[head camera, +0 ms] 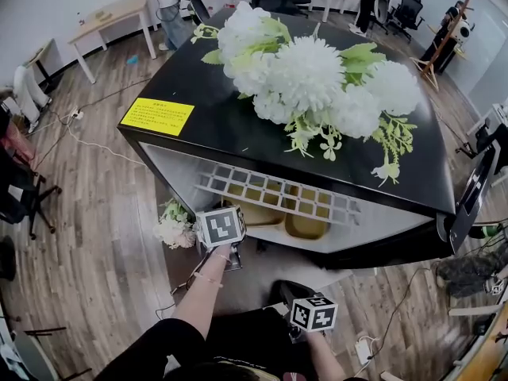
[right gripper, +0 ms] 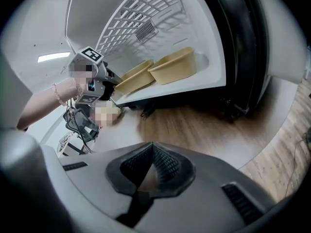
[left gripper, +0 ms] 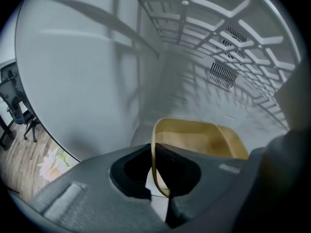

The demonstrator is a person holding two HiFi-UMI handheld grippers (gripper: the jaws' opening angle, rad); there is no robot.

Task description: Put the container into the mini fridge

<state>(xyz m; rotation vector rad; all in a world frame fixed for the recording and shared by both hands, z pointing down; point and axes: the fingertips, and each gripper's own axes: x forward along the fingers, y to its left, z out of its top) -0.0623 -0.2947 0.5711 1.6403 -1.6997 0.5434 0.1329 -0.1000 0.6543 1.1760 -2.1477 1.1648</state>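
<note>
Shelf bars [head camera: 270, 190] half-hide the container [head camera: 260, 214] pinched by left gripper [left gripper: 156, 181] fingers; right gripper [right gripper: 148, 174] fingers pressed together.

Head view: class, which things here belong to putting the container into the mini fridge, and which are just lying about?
Job: mini fridge; tan container; left tongs, gripping its rim.
Lying about: white flowers on the fridge; yellow label; floor flowers; desk.
</note>
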